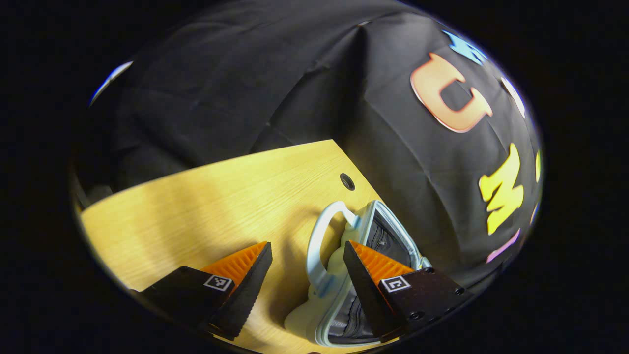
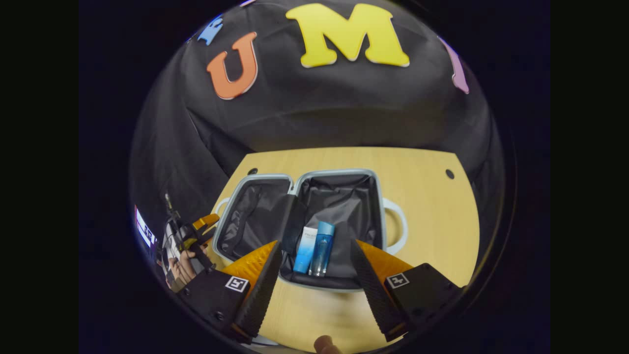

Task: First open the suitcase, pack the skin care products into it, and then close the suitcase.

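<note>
Table (image 2: 432, 221): pale wood; the suitcase is carried toward its far side, at 12 o'clock from the right gripper.
Suitcase (image 2: 300, 196): pale shell, dark lining, laid open flat with a handle at 3 o'clock, so both halves are reachable for packing.
Skin care products: a tube (image 2: 305, 249) and a bottle (image 2: 322, 247) are laid side by side, touching, in the right half; closing is judged to be the step left.
Right gripper (image 2: 314, 275): jaws are spread wide, nothing held.
Left gripper (image 1: 307, 275): jaws are parted, empty, beside the suitcase rim, likely placed to fold a half over.
</note>
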The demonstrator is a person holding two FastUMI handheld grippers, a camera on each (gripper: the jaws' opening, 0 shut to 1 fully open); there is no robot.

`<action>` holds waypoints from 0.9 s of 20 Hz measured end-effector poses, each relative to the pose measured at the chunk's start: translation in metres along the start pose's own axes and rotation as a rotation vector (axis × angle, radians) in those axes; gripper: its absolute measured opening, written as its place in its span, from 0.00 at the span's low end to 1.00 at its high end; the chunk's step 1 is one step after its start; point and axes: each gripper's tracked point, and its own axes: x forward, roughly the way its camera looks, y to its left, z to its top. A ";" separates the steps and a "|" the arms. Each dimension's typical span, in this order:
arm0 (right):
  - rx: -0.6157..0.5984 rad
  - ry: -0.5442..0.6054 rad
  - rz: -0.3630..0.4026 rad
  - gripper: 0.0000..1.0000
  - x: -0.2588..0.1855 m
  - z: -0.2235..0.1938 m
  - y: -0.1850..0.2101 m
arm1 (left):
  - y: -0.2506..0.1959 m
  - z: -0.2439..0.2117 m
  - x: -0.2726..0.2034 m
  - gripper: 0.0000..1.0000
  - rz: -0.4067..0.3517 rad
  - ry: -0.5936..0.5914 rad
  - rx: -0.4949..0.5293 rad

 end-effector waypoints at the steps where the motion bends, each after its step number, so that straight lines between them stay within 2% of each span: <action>1: 0.003 -0.023 -0.007 0.82 -0.018 0.000 -0.005 | 0.003 0.001 0.004 0.80 -0.005 0.006 -0.041; 3: 0.008 -0.057 -0.025 0.83 -0.048 0.001 -0.018 | -0.003 0.002 0.018 0.58 -0.042 0.016 -0.117; 5: 0.018 -0.081 -0.054 0.83 -0.068 0.003 -0.034 | -0.014 0.004 0.017 0.37 -0.113 0.041 -0.214; 6: 0.030 -0.096 -0.071 0.83 -0.077 0.006 -0.041 | -0.011 0.004 0.016 0.48 -0.100 0.055 -0.231; 7: 0.046 -0.115 -0.078 0.79 -0.084 0.010 -0.047 | -0.010 -0.002 0.019 0.25 -0.103 0.074 -0.227; 8: 0.059 -0.135 -0.091 0.82 -0.092 0.013 -0.053 | -0.009 -0.004 0.019 0.21 -0.101 0.093 -0.204; 12: 0.073 -0.225 -0.152 0.83 -0.129 0.028 -0.077 | -0.016 0.001 0.014 0.08 -0.062 0.140 -0.113; 14: 0.059 -0.286 -0.183 0.82 -0.150 0.038 -0.087 | -0.030 0.012 0.006 0.07 -0.036 0.104 0.003; 17: 0.022 -0.372 -0.221 0.83 -0.186 0.049 -0.102 | -0.079 0.040 -0.016 0.06 -0.014 -0.007 0.175; 18: 0.007 -0.398 -0.220 0.79 -0.196 0.052 -0.105 | -0.101 0.048 -0.027 0.06 -0.007 -0.048 0.238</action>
